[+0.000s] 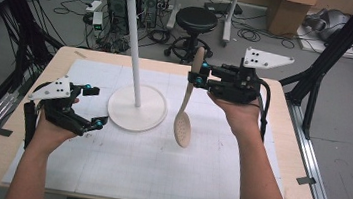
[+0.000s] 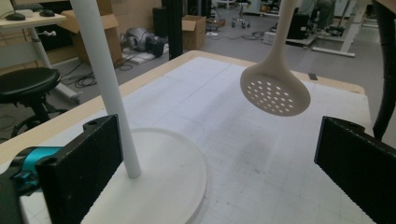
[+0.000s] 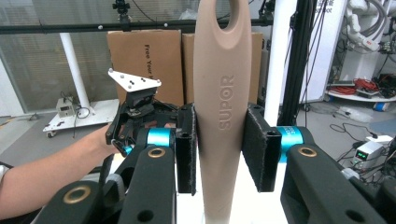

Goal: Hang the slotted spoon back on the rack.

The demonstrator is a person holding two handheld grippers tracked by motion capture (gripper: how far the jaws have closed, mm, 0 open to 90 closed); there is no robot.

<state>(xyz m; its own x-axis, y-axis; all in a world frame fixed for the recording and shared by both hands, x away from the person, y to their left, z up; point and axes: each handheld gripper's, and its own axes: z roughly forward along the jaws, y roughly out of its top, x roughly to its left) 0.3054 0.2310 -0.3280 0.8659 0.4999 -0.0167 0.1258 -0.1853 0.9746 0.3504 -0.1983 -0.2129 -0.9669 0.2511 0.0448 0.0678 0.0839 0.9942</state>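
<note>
We see the surface (image 1: 235, 186) carrying a hook stand (image 1: 135, 106), which sits just ahead of the left tool (image 1: 94, 105), jaws wide apart and empty. The right tool (image 1: 198, 75) clamps a skimmer (image 1: 183, 125) by its handle, bowl hanging below, eyelet uppermost, presumably for hooking onto the stand.

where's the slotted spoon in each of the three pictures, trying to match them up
High view: the beige plastic slotted spoon hangs mid-frame, bowl down, its handle clamped in the right gripper.
Left gripper view: its perforated bowl floats upper right, above the table.
Right gripper view: its handle, embossed SUPOR, stands upright at centre between the jaws.
Shared landmark: the white pole stand, left of the spoon in the high view.
</note>
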